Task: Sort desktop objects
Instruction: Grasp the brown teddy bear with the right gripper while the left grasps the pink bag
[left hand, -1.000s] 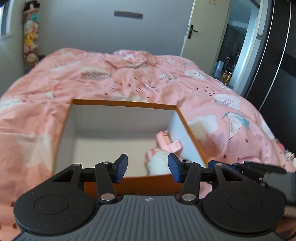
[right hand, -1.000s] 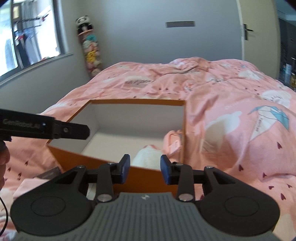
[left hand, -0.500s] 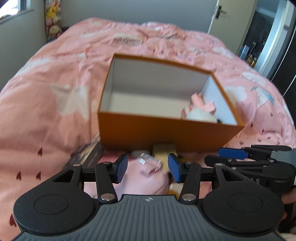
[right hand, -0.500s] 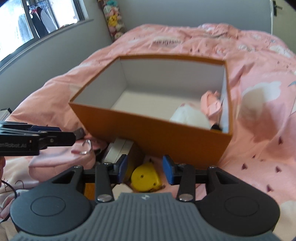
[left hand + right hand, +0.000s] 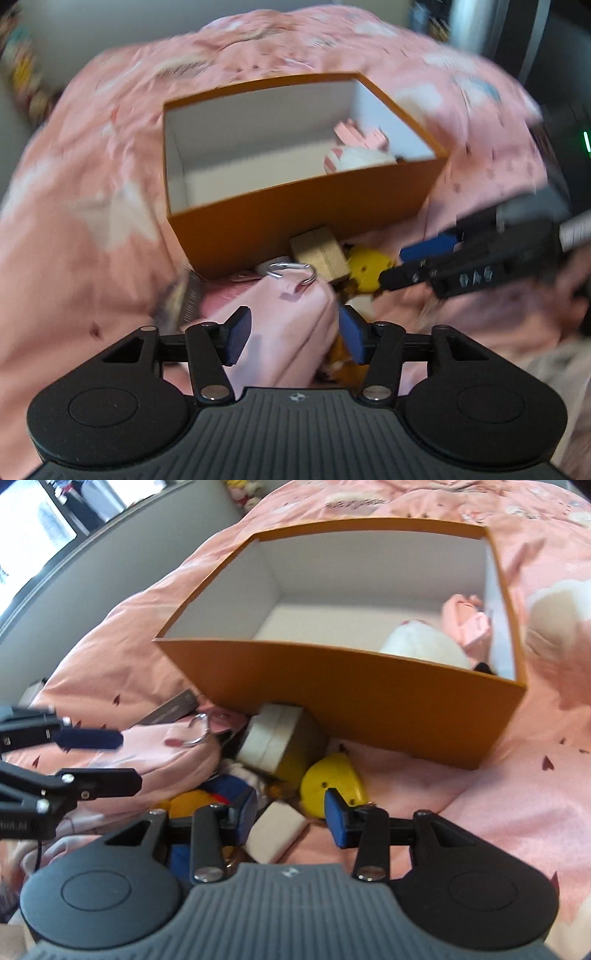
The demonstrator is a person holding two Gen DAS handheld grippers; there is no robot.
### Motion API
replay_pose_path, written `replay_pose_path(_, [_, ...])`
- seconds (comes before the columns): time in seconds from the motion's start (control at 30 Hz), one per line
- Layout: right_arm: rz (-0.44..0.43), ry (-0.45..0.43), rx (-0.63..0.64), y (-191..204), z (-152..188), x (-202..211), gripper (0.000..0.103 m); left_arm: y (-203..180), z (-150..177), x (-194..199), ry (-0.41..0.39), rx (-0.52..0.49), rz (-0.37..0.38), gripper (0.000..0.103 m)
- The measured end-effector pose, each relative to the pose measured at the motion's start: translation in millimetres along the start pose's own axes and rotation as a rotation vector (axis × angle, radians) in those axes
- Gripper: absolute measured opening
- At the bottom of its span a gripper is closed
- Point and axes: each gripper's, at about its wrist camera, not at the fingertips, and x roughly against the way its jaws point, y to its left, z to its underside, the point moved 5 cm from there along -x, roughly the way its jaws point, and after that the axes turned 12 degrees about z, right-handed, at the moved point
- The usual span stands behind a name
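Note:
An orange box (image 5: 295, 225) (image 5: 369, 698) with white inner walls sits on the pink bed; a white plush (image 5: 424, 646) and a pink item (image 5: 469, 624) lie in its right corner. A pile lies in front of it: a pink pouch with a metal ring (image 5: 291, 314) (image 5: 173, 749), a gold-and-white block (image 5: 321, 254) (image 5: 273, 738), a yellow round toy (image 5: 367, 269) (image 5: 332, 782), and a small white block (image 5: 275, 832). My left gripper (image 5: 293, 338) is open over the pink pouch. My right gripper (image 5: 291, 816) is open just above the white block and yellow toy.
The pink patterned duvet (image 5: 517, 794) surrounds the box. A dark flat item (image 5: 170, 710) lies at the box's left front corner. A blue and orange object (image 5: 207, 797) sits under the right gripper's left finger. Grey wall and window are at left.
Both grippers have tilted down and come lower, from the box opening to the pile in front of it. Both stay open and empty.

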Motion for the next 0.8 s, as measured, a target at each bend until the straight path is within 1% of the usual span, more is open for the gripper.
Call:
replay_pose_path(0.07, [-0.034,0.033,0.021,7,-1,-1,0.044,-6,1,0,0.031,-0.087,-0.037,0.062])
replay_pose_path(0.17, [-0.109,0.096,0.016,18,-2,-6,0.044,-18,6,-6,0.100,-0.207,-0.051,0.062])
replay_pose_path(0.2, [-0.122,0.115,0.006,20,-2,-8,0.044,-22,8,-9,0.124,-0.240,-0.057,0.062])
replay_pose_path(0.27, [-0.117,0.129,-0.007,24,-2,-8,0.044,-28,14,-14,0.164,-0.286,-0.059,0.062])
replay_pose_path(0.37, [-0.107,0.126,-0.009,31,-1,-5,0.044,-34,19,-23,0.200,-0.327,-0.076,0.062])
replay_pose_path(0.5, [-0.151,0.110,0.012,46,0,4,0.046,-34,23,-31,0.223,-0.381,-0.119,0.062])
replay_pose_path(0.53, [-0.144,0.105,0.036,52,1,5,0.047,-32,23,-32,0.227,-0.376,-0.126,0.061])
replay_pose_path(0.6, [-0.099,0.095,0.088,60,4,3,0.051,-29,23,-34,0.238,-0.357,-0.135,0.058])
replay_pose_path(0.67, [-0.090,0.092,0.126,68,8,0,0.051,-27,24,-36,0.251,-0.350,-0.135,0.058])
replay_pose_path(0.8, [-0.074,0.109,0.167,75,11,-12,0.053,-30,30,-41,0.269,-0.406,-0.174,0.057])
